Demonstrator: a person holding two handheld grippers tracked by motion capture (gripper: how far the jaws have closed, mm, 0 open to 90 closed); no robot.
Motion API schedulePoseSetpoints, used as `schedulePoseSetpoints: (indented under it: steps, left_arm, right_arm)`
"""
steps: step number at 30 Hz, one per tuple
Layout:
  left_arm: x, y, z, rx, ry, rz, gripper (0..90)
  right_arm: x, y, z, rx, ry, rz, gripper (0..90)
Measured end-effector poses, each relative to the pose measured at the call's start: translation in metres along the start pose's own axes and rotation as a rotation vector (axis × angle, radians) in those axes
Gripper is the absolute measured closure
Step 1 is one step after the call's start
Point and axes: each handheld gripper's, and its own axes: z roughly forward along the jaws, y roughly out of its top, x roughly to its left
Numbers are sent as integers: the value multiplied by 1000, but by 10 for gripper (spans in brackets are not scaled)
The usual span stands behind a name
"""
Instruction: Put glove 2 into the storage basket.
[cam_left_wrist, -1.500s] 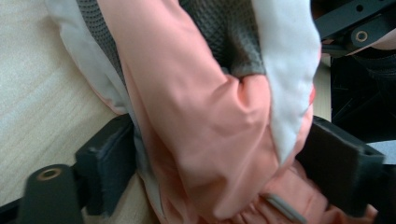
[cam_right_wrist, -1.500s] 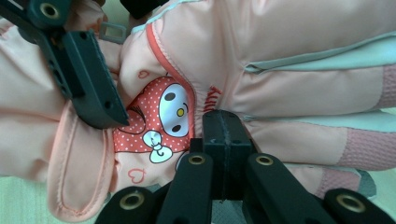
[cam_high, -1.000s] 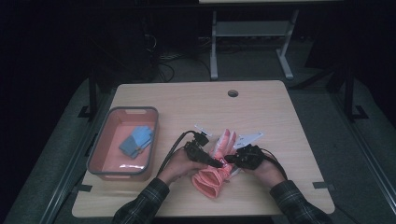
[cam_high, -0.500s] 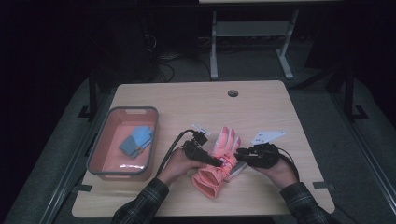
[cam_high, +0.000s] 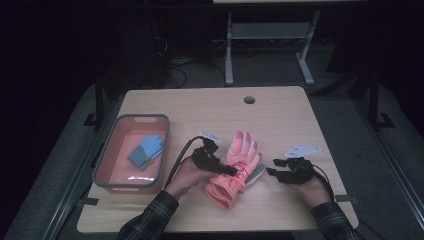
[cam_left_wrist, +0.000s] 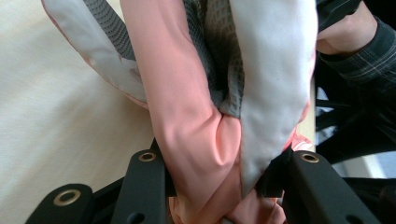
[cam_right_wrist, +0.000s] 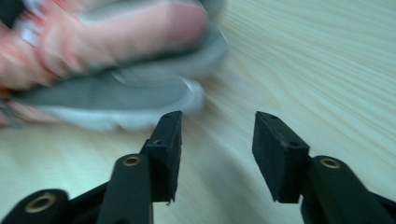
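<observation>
Glove (cam_high: 235, 167) sits near the front edge of the tabletop (cam_high: 280, 115), about the middle, fingers pointing toward the far edge. Left claw (cam_high: 231, 171) is clamped on it around the wrist part; in the left gripper view the pink and grey fabric (cam_left_wrist: 219, 116) is bunched tight between the two black jaws, which have just been closing further on it. Right claw (cam_high: 270, 173) sits just to the right of the glove, apart from it, jaws halfway apart with nothing in them; they've just been opening. In the right gripper view the glove's grey thumb (cam_right_wrist: 116, 100) lies just ahead of its pads (cam_right_wrist: 170, 140), bare wood between the jaws.

My take on doing this bit well: keep the left grip steady so the glove doesn't skid, and bring the right claw back in low onto a single layer of fabric, not the whole bundle.

Surface is pale wood grain with a cable hole (cam_high: 249, 99) near the far edge. Pink bin (cam_high: 107, 162) at the left edge has something blue folded (cam_high: 145, 151) in it. Room's dark, with a grey floor and a white stand behind.
</observation>
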Motion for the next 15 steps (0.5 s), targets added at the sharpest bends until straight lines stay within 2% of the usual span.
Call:
schedulePoseSetpoints:
  steps: [2,6,9,13,15]
  left_arm:
    - [-1,1,-4,-15,-3,8,619]
    - [-3,3,-13,-36,21,28,620]
    - [-4,4,-19,-49,38,41,620]
    - [-5,6,-26,-57,59,57,621]
    - [-6,6,-29,-71,66,51,621]
  right_arm:
    - [-4,-2,2,-3,-20,11,455]
    - [-9,-6,7,1,-83,31,378]
    - [-12,-9,11,9,-109,45,354]
    - [-14,-12,17,11,-172,39,312]
    - [-16,-12,18,5,-167,50,286]
